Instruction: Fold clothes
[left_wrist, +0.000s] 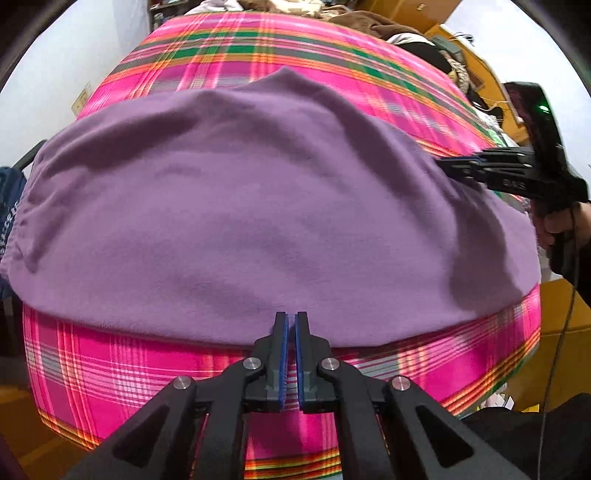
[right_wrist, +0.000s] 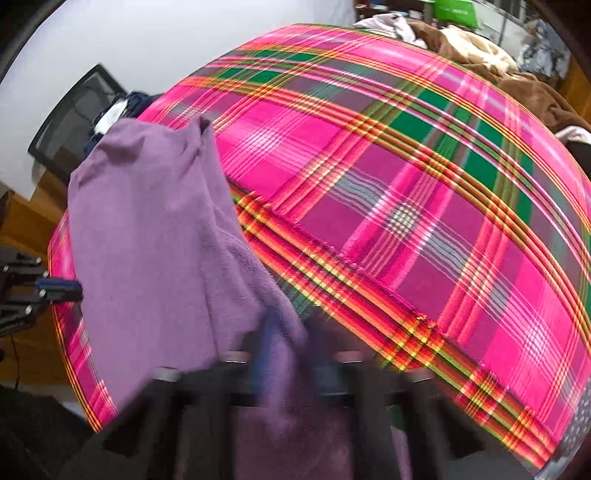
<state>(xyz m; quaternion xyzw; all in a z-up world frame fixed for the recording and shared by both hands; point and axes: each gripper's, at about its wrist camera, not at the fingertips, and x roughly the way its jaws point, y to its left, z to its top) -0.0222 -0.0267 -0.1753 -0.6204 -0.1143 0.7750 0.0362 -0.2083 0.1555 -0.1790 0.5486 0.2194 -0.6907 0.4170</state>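
garment: purple fleece piece (left_wrist: 240, 221) is spread across the pink plaid bedspread (left_wrist: 229, 51), near hem just ahead of my left tool (left_wrist: 291, 317).

left tool: fingers pressed almost together, only a sliver between the blue pads. Tips sit right at the hem, but I see no cloth between them.

right tool: in my right wrist view it's (right_wrist: 291, 332) a smear of motion blur, with purple fleece bunched over and between the fingers. Looks like it's pinching the right edge, though I honestly can't tell how tight.

step in hand: my guess is the right side is getting carried over toward the left. That view shows the fleece (right_wrist: 155, 236) lifted and doubled up.

next move: lay that edge down square on the far side, keeping the fleece from dragging.

other stuff: brown blanket (left_wrist: 373, 26) and a clothes heap at the far end of the bed, dark mesh chair (right_wrist: 74, 118) off the left side.

in the way: nothing on the bedspread around the fleece, as far as I see.
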